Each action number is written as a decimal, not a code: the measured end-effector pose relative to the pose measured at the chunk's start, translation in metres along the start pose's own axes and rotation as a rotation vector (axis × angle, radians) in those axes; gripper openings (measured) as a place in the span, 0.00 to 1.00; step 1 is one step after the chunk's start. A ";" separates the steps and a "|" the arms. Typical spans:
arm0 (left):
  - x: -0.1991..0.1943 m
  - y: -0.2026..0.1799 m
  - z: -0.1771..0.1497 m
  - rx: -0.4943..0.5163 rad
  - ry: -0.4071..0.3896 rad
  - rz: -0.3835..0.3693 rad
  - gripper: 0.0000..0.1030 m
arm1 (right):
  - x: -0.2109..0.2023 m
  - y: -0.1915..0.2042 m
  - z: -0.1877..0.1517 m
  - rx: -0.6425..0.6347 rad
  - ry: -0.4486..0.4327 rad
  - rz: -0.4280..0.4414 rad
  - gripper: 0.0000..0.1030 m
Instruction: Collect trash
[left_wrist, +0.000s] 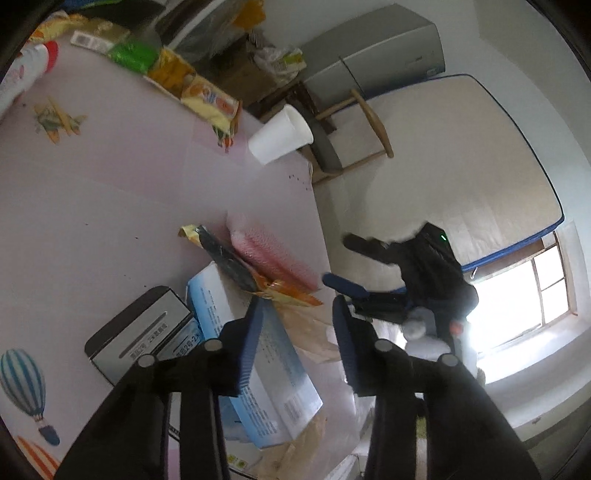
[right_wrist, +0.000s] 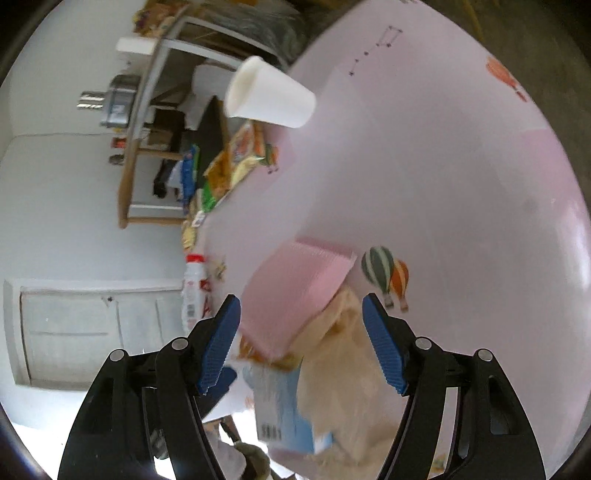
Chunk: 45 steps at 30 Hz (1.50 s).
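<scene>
Nearest us, left tool (left_wrist: 297, 314) sits half spread, nothing pinched; one blue pad rests over the orange wrapper (left_wrist: 286, 291) end, contact unclear. Under it we see a blue-white box (left_wrist: 258, 369) and a grey box (left_wrist: 140, 328) at the worktop (left_wrist: 110, 206) edge, brown paper (left_wrist: 314, 332) beside them. The right tool (right_wrist: 301, 321) is spread wide with blue pads apart and nothing gripped; the pink foam sheet (right_wrist: 295, 291) lies between and ahead of its fingers, blurred, so we cannot tell whether they touch. The same pile shows below it: crumpled cream paper (right_wrist: 343, 373), blue-white box. From the left wrist the right tool appears as a dark shape off the worktop edge, near the pink foam. Further out, a white cup (right_wrist: 269, 96) stands near the far edge of the worktop, apart from the pile. A row of snack packets (left_wrist: 207, 98) lines the far side, with a white red-capped bottle (right_wrist: 195, 288) at one end. Beyond: wooden chair (left_wrist: 354, 140), mattress (left_wrist: 461, 155) against the wall, bright window (left_wrist: 524, 295).
</scene>
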<state>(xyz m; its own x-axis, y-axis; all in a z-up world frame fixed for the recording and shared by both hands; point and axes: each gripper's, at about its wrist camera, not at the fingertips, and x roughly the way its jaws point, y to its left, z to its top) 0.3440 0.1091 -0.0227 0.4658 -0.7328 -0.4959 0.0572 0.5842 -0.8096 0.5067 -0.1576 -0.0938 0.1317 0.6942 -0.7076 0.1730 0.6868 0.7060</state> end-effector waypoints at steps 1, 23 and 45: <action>0.003 0.001 0.001 0.001 0.011 -0.001 0.33 | 0.006 -0.001 0.002 0.008 0.013 -0.004 0.64; 0.010 0.016 0.007 -0.139 0.011 0.015 0.33 | 0.048 -0.008 0.010 0.066 0.117 0.045 0.59; 0.014 0.012 0.008 -0.115 -0.032 -0.004 0.07 | 0.030 -0.022 0.004 0.132 0.029 0.150 0.36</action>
<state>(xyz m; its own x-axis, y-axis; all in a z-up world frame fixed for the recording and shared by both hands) 0.3582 0.1086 -0.0367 0.4935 -0.7228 -0.4838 -0.0418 0.5358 -0.8433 0.5103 -0.1525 -0.1306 0.1378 0.7938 -0.5923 0.2807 0.5422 0.7920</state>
